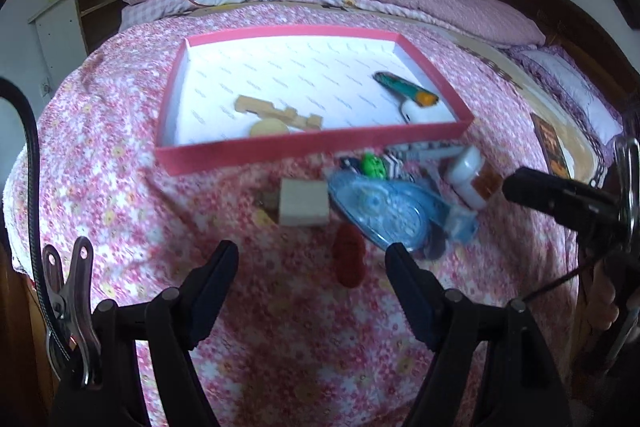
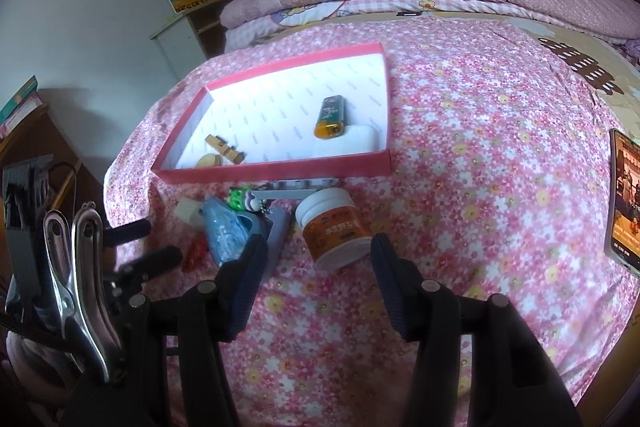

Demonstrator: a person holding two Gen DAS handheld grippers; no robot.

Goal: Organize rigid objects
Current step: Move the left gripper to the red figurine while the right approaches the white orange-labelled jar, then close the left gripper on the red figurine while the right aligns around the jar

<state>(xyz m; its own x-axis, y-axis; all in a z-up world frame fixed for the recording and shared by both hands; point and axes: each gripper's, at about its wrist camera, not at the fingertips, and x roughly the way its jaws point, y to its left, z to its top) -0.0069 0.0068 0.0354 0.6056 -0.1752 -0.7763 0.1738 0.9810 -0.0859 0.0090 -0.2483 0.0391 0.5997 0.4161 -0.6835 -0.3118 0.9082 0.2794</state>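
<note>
Both of my tongs are spread apart with nothing in them: the left tongs (image 1: 310, 263) hang over the pile, the right tongs (image 2: 318, 255) over the orange-labelled white plastic jar (image 2: 334, 233). The shallow pink cardboard box (image 1: 280, 151) on the flowered bed (image 2: 480, 167) holds four things: one green lighter (image 2: 330, 117), one white case (image 2: 348, 143), one wooden puzzle piece (image 2: 224, 149), one pale disc (image 2: 208, 161). Outside, one translucent blue tape dispenser (image 1: 384, 211), one wooden block (image 1: 303, 202), one red bit (image 1: 349, 261), too blurry to identify.
</note>
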